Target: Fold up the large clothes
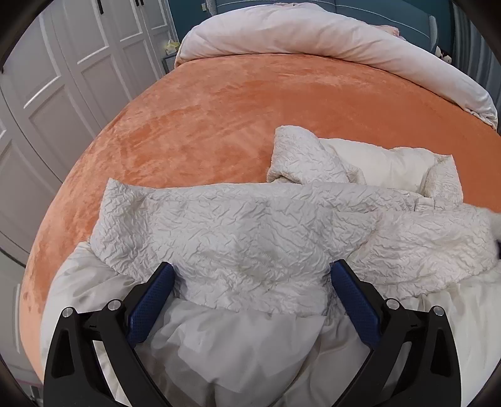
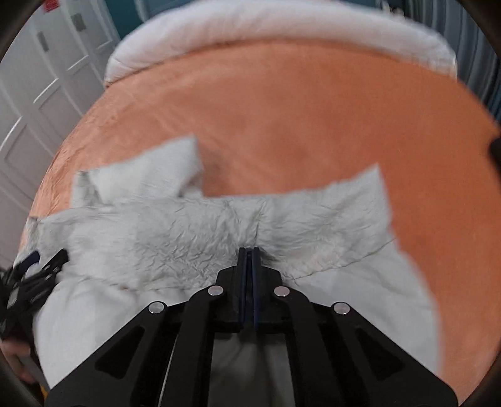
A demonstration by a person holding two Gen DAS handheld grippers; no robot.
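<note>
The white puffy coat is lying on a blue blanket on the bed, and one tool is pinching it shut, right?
Almost. The blanket under the white puffy coat is orange, not blue; the left wrist view shows it clearly. The rest holds: the coat lies on the bed, and in the right wrist view the right tool is pinched shut on the coat's crinkled fabric.

The right gripper (image 2: 248, 253) points down at a white crinkled garment (image 2: 194, 231) spread on an orange bedspread (image 2: 297, 119). Its jaws are closed together, tips touching the fabric; whether cloth is pinched cannot be told. Far left of the tool, the left gripper (image 2: 47, 260) rests at the garment's edge. A pale duvet (image 2: 250, 25) lies beyond; the view is blurred.
</note>
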